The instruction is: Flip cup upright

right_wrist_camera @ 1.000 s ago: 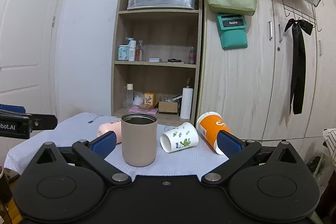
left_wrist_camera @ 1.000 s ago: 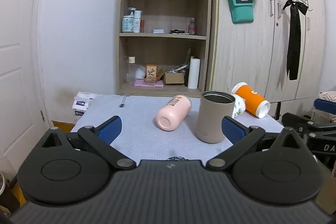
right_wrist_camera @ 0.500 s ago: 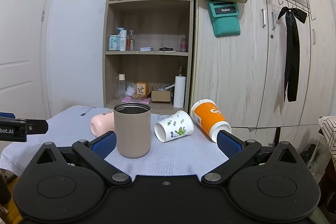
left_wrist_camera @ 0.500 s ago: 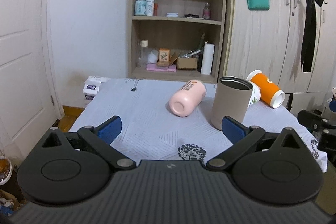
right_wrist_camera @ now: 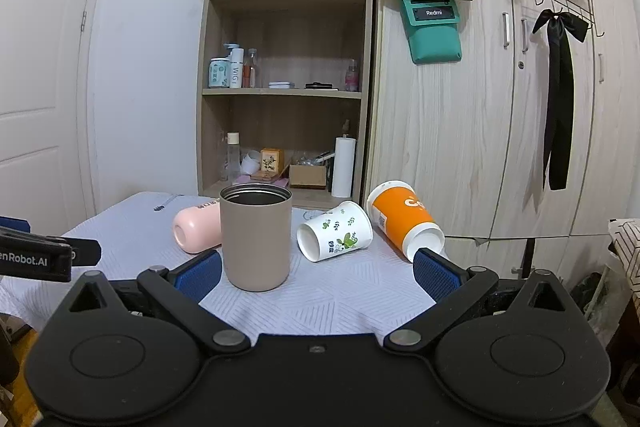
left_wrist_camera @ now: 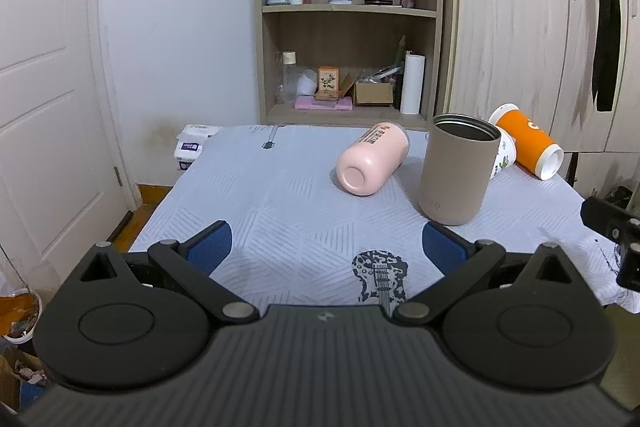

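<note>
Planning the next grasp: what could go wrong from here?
1. The pink cup, white leaf-print cup and orange cup lie on their sides and may roll when nudged.
2. The upright taupe tumbler stands close between them; reaching past could topple it.
3. The orange cup lies near the table's far edge.

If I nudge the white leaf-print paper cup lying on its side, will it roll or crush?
The white leaf-print paper cup lies on its side on the tablecloth, so a nudge would likely roll it, curving because it tapers. It looks like thin paper and empty, so probably light and easily crushed. The orange cup beside it may stop it.
</note>
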A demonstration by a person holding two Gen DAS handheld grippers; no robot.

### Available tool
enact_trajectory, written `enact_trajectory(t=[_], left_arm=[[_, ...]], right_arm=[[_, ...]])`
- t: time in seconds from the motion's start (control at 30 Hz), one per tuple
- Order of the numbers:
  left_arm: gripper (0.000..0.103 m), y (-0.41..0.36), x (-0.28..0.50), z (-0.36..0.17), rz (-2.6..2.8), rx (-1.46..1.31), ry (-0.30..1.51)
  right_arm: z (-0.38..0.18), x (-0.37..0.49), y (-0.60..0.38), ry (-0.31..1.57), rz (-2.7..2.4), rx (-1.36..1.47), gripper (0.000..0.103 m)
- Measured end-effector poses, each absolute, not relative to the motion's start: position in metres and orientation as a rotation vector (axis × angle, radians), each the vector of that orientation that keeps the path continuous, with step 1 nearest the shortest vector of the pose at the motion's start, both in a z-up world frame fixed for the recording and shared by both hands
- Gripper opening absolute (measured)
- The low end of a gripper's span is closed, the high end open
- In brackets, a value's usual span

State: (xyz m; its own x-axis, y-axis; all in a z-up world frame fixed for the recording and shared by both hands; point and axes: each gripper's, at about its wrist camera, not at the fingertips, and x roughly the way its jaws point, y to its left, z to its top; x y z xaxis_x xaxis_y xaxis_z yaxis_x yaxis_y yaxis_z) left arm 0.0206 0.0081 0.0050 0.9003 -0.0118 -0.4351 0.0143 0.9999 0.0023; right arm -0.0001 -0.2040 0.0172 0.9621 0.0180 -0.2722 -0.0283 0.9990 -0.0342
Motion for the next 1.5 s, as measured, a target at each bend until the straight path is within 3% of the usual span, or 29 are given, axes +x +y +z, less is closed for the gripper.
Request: enact_trajectory(t=[1.5], left_arm=[[0.103,0.0086,0.0219,0.0015,0.002,0.034,0.482]], right_arm=[[0.0136,0.0011,-0.2045,0.296,0.011,-0.042,0.103]])
